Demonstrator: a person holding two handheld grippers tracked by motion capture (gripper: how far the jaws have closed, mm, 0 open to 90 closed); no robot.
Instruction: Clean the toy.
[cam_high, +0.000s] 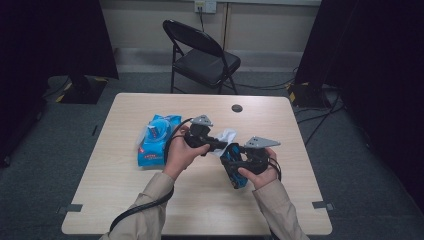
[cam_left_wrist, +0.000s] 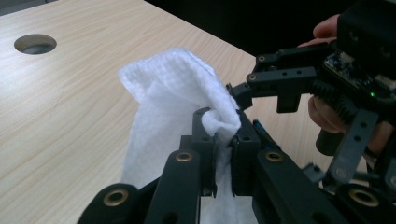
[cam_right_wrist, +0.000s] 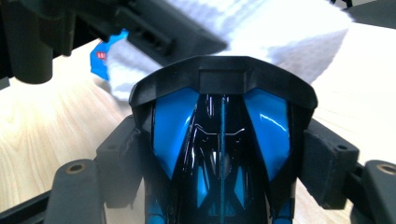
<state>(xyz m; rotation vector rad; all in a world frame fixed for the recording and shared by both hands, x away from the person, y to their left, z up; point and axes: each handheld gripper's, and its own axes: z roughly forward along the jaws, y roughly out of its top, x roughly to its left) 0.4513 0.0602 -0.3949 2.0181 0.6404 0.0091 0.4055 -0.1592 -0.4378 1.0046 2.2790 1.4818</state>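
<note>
Left gripper (cam_left_wrist: 223, 140) pinches a wipe (cam_left_wrist: 173, 102); right gripper (cam_right_wrist: 224, 154) clamps a blue toy (cam_right_wrist: 222, 140); best rubbed gently, the toy kept steady beside the pack (cam_high: 156, 140)

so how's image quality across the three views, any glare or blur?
High view: dim, dark surroundings, table evenly lit, sharp. Left gripper view: white wipe bright, its weave visible, own jaws slightly soft. Right gripper view: glare streaks on the glossy blue-black toy, wipe and table behind out of focus.
</note>
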